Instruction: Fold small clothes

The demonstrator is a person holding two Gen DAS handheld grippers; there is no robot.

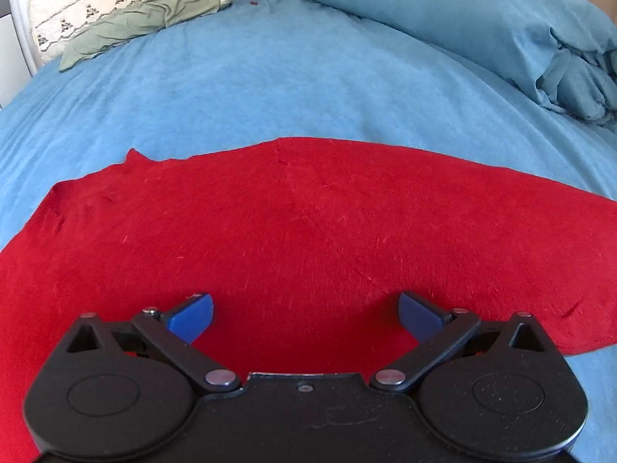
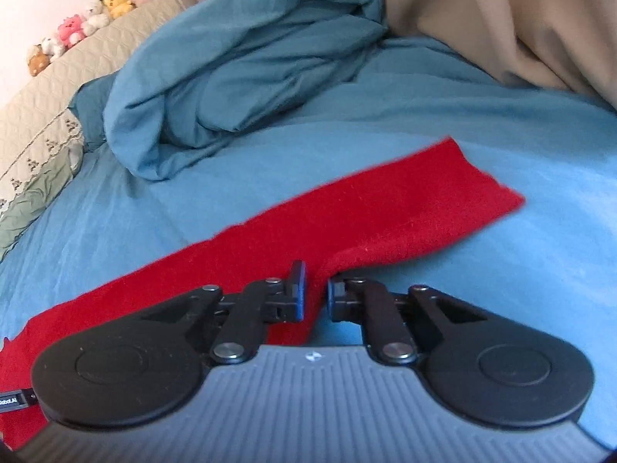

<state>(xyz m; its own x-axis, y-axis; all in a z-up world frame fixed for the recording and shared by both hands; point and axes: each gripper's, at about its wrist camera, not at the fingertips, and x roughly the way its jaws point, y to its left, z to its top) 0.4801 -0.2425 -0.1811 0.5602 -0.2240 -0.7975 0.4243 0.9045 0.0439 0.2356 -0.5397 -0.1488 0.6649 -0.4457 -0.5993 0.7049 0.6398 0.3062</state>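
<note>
A red fleece cloth (image 1: 308, 231) lies spread flat on the blue bed sheet (image 1: 250, 88). My left gripper (image 1: 304, 314) is open wide just above the cloth's near part, with nothing between its blue pads. In the right wrist view the red cloth (image 2: 385, 208) runs as a long strip from lower left to upper right. My right gripper (image 2: 316, 295) is nearly closed, its jaws pinching the cloth's near edge, which is lifted a little off the sheet.
A bunched teal duvet (image 2: 239, 65) lies at the back of the bed; it also shows in the left wrist view (image 1: 482, 27). A cream pillow (image 1: 127, 0) lies far left. Beige curtains (image 2: 501, 19) hang at right. Plush toys (image 2: 96, 15) line the headboard.
</note>
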